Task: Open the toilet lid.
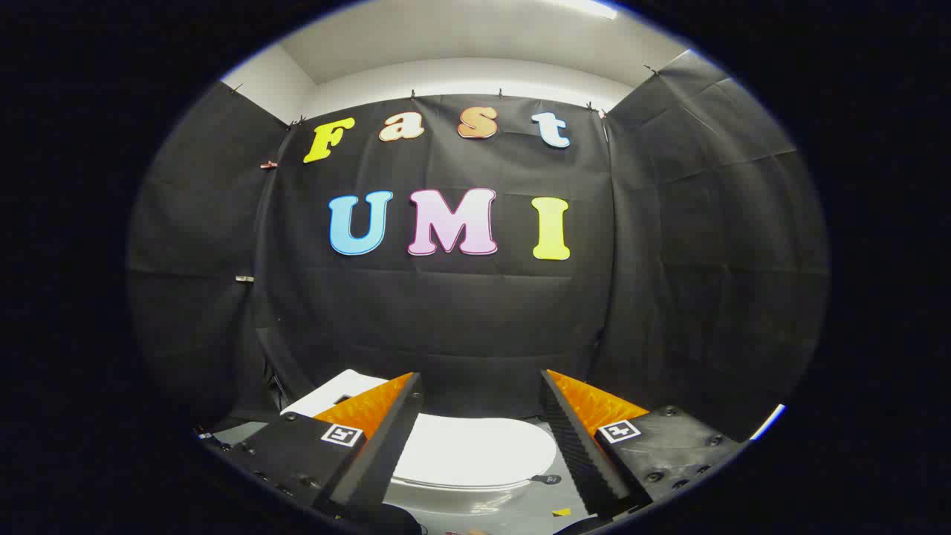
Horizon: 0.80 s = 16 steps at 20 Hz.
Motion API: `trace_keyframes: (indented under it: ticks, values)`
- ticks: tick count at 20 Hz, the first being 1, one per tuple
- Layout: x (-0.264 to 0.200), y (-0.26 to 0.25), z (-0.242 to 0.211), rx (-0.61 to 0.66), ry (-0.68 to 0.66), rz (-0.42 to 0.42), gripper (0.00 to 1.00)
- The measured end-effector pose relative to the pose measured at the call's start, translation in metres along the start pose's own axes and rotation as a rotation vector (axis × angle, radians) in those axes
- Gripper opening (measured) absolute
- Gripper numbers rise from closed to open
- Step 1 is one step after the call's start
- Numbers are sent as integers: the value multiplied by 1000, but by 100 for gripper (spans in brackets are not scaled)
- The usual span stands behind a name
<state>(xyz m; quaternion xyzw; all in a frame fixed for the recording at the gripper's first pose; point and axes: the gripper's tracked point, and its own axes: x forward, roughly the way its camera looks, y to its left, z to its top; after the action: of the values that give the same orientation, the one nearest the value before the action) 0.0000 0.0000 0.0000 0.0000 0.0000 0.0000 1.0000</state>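
The white toilet lid (475,449) lies closed and flat on the bowl, low between the two fingers and just beyond them. The gripper (481,383) hangs above it with fingers spread wide, touching nothing. Behind rises the black cloth wall (461,312).

The tongs (481,383) are held level and spread wide, their two ridged fingers (576,446) splayed apart, gripping nothing and touching nothing.
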Motion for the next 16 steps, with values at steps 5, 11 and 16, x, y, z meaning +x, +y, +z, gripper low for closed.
trace_keyframes:
  ticks: [5,11,16]
  values:
    - [0,-1,2,-7,1,6,99]
    - [1,0,2,-6,-1,14,99]
    - [1,-1,1,-10,4,14,99]
